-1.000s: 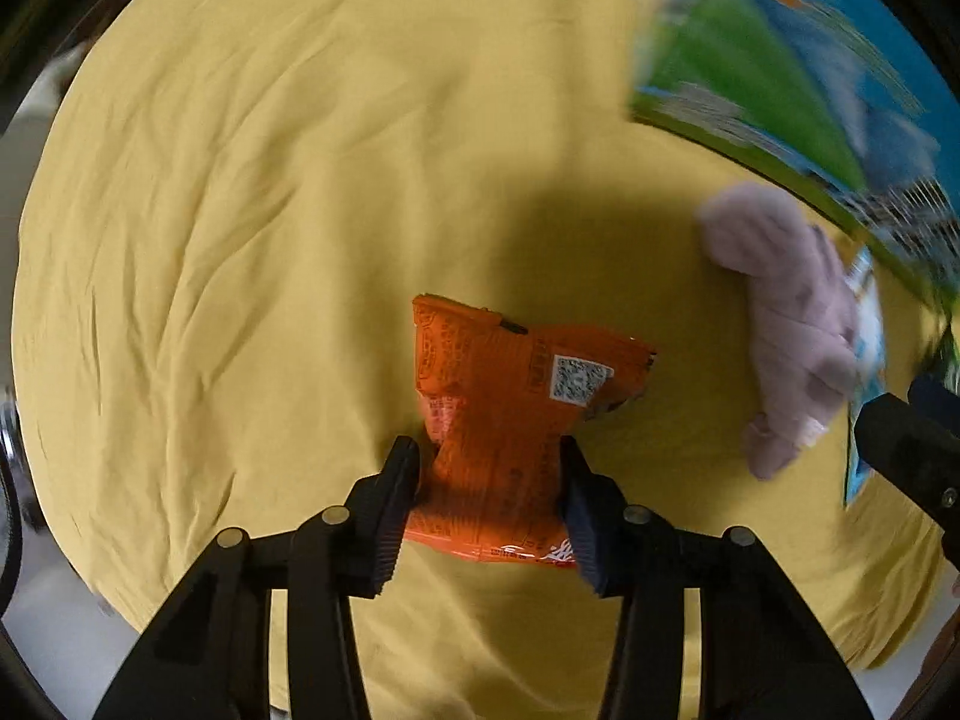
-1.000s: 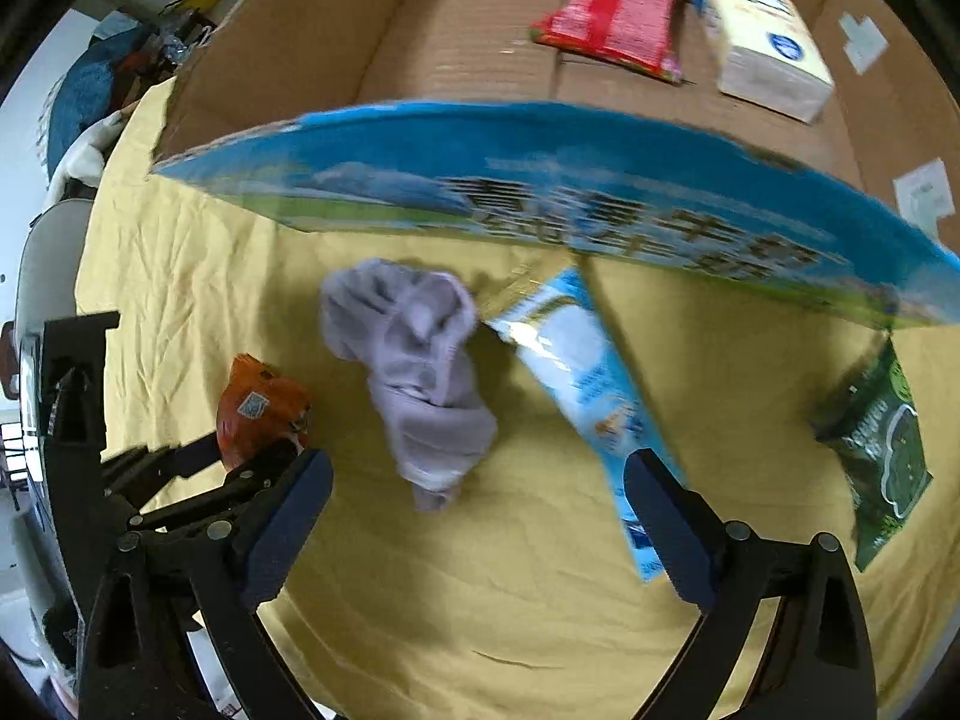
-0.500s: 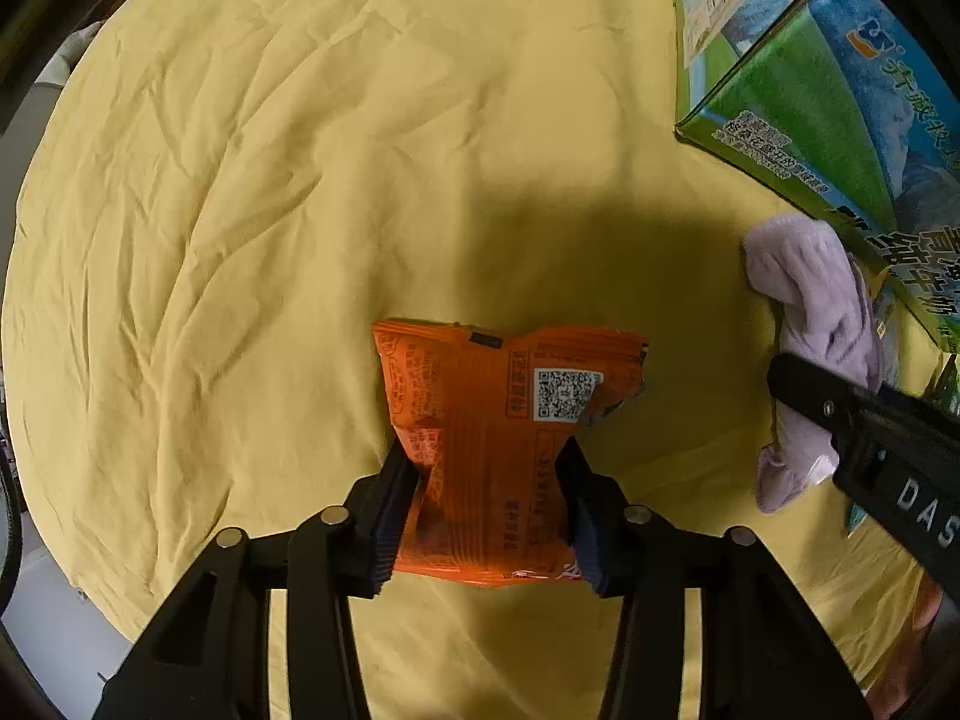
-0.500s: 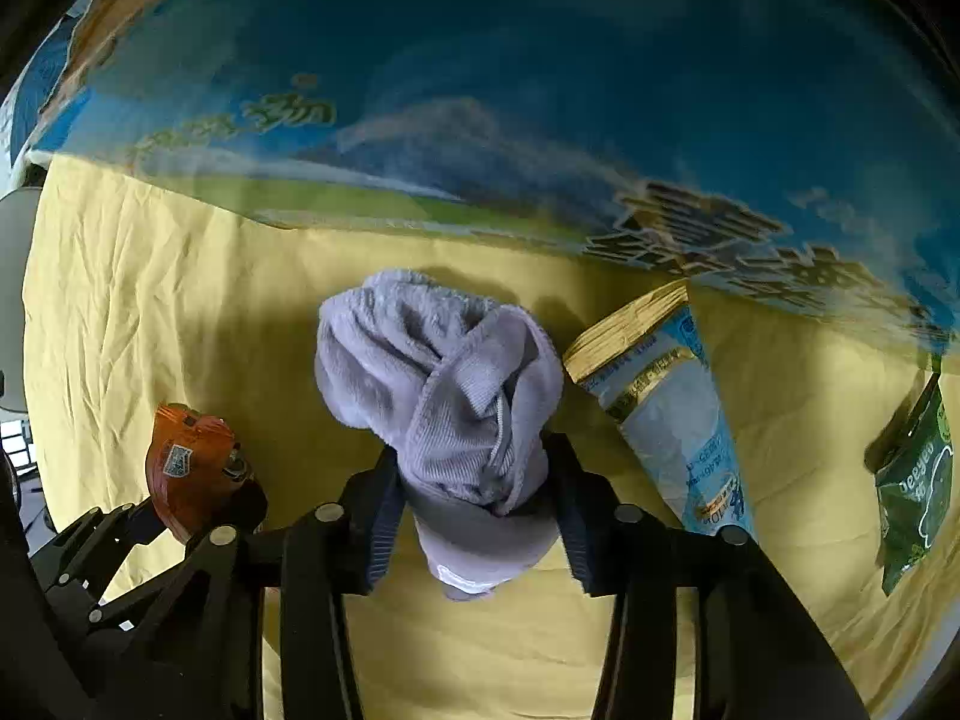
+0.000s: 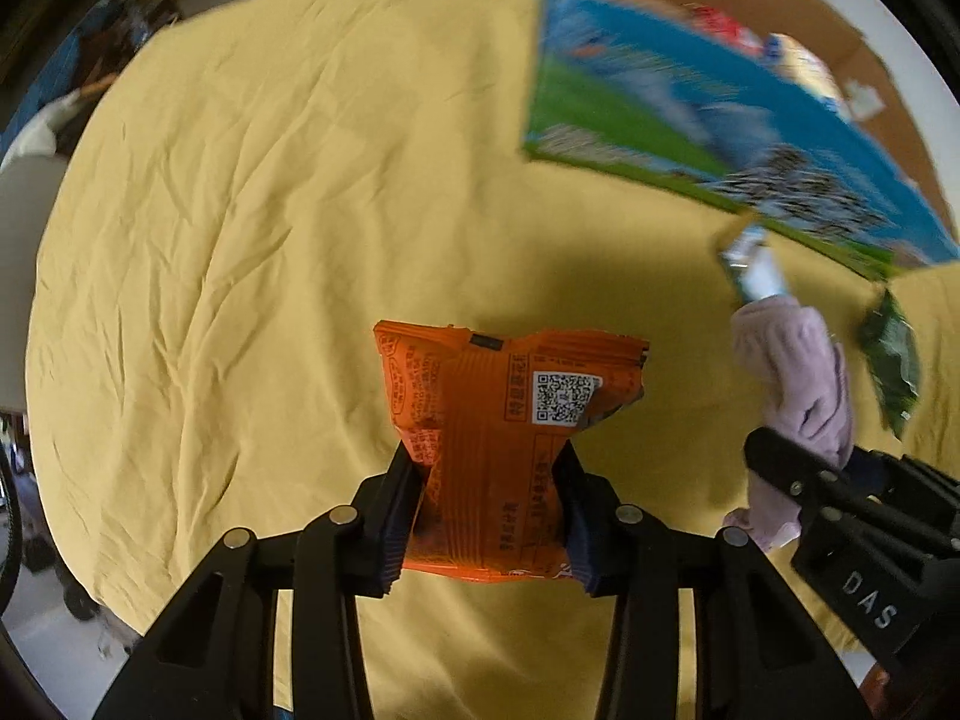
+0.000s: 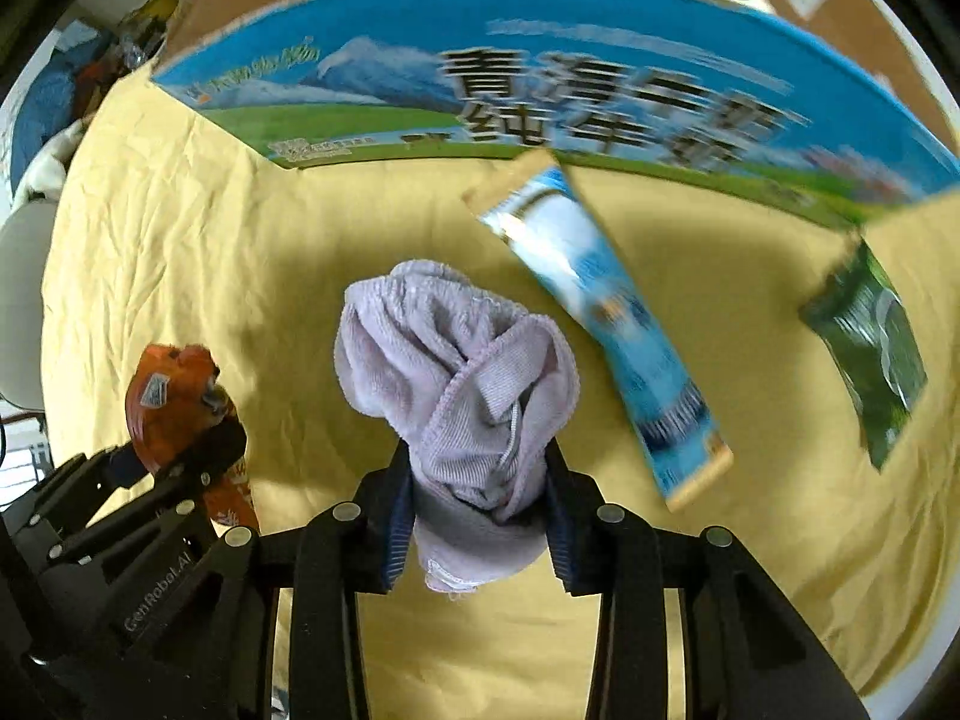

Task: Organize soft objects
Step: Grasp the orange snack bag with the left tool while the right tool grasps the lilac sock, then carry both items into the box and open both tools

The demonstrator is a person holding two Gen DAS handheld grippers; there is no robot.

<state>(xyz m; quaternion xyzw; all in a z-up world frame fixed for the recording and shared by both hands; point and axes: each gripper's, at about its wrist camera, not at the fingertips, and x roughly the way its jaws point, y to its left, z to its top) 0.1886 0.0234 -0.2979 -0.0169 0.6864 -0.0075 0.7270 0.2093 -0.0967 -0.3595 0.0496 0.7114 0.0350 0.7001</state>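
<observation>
Between R tongs (image 6: 480, 516), lilac sock (image 6: 462, 384) bunched, long axis pointing away.

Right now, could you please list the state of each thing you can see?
Left gripper: shut on the orange snack packet.
Right gripper: jaws just closing, shut on the lilac towel.
Blue stick sachet: lying flat on the yellow cloth.
Green packet: lying on the cloth.
Cardboard box: open, items inside.

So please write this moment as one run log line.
left gripper: shut on orange packet | right gripper: just closing, shut on lilac cloth | box: behind
</observation>
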